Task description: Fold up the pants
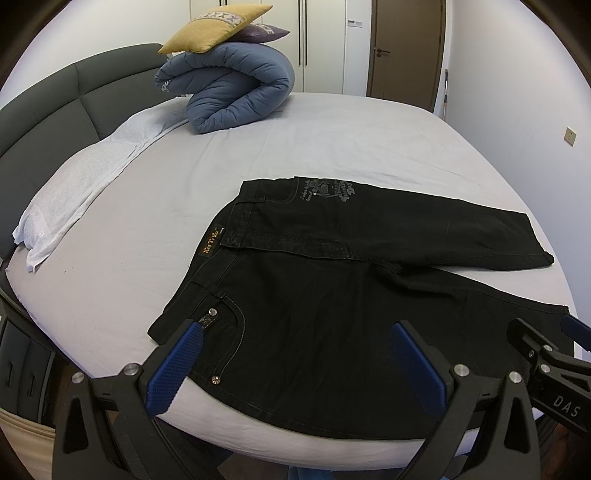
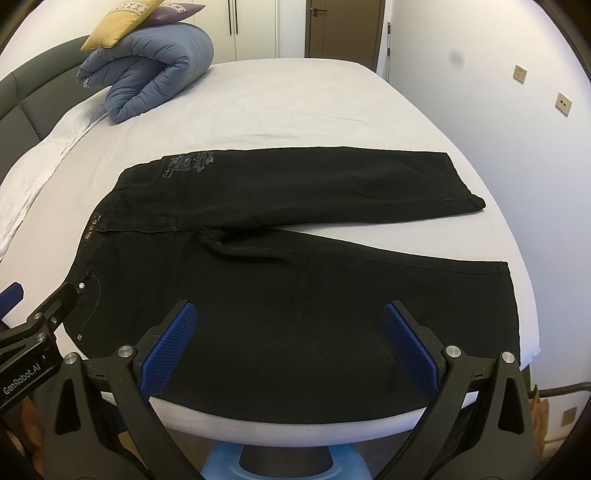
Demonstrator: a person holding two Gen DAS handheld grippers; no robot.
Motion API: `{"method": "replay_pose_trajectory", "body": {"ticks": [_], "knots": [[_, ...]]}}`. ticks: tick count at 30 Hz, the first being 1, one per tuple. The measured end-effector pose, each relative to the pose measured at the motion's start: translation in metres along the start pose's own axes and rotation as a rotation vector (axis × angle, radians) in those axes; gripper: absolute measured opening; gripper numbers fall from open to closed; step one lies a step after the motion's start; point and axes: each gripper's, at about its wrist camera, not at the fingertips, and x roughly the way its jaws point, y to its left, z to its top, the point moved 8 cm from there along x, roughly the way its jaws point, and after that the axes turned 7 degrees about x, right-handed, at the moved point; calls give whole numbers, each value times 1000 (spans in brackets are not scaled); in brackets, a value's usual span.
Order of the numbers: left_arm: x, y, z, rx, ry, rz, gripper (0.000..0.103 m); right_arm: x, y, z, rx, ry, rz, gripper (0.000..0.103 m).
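Black pants [image 1: 332, 295] lie spread flat on the bed, waistband to the left, both legs pointing right and splayed apart; they also show in the right wrist view [image 2: 295, 266]. My left gripper [image 1: 297, 332] is open and empty, hovering above the near hip pocket and front edge. My right gripper [image 2: 290, 314] is open and empty above the near leg. The right gripper's side shows in the left wrist view [image 1: 546, 354], and the left gripper's in the right wrist view [image 2: 40, 317].
The bed [image 1: 147, 240] has a pale sheet. A rolled blue duvet [image 1: 236, 88] with a yellow cushion [image 1: 214, 29] sits at the far left by the grey headboard [image 1: 55, 110]. White pillows [image 1: 81, 177] line the left. A blue stool [image 2: 284, 461] stands below the bed's front edge.
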Motion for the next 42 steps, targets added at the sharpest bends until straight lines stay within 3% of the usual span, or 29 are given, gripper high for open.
{"method": "replay_pose_trajectory", "body": {"ticks": [42], "knots": [[3,8,-3,0,3,-1,103,2,1,-3,4,11,12,102]]}}
